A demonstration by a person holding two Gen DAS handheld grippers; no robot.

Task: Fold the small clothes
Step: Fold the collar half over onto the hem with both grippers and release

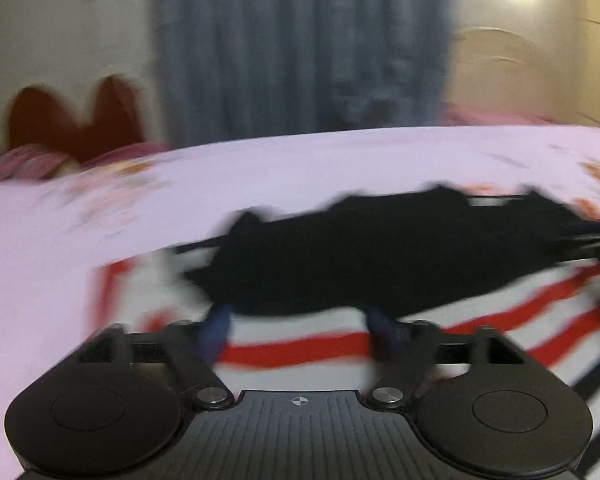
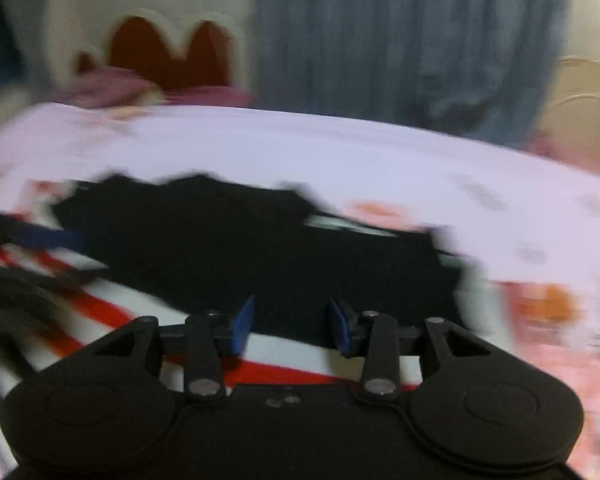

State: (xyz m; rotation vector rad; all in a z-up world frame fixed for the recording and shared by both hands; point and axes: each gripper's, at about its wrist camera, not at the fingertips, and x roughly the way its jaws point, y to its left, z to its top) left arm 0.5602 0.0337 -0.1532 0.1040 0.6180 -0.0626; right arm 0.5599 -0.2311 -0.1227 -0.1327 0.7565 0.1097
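Note:
A small black garment [image 1: 380, 252] lies spread on a white cloth with red and dark stripes [image 1: 300, 344] on the bed. It also shows in the right wrist view [image 2: 240, 248], over the striped cloth [image 2: 284, 372]. My left gripper [image 1: 300, 324] is open, its blue fingertips [image 1: 216, 328] just short of the garment's near edge. My right gripper [image 2: 292, 324] is open, its blue pads [image 2: 242, 324] at the near edge too. Neither holds anything. Both views are blurred by motion.
A pale pink floral bedsheet [image 1: 260, 172] covers the bed [image 2: 340, 148]. A grey-blue curtain [image 1: 300, 48] hangs behind. A red and white headboard [image 2: 168, 52] with pink pillows [image 2: 112, 88] stands at the far left. The other gripper shows at the right edge [image 1: 596, 244].

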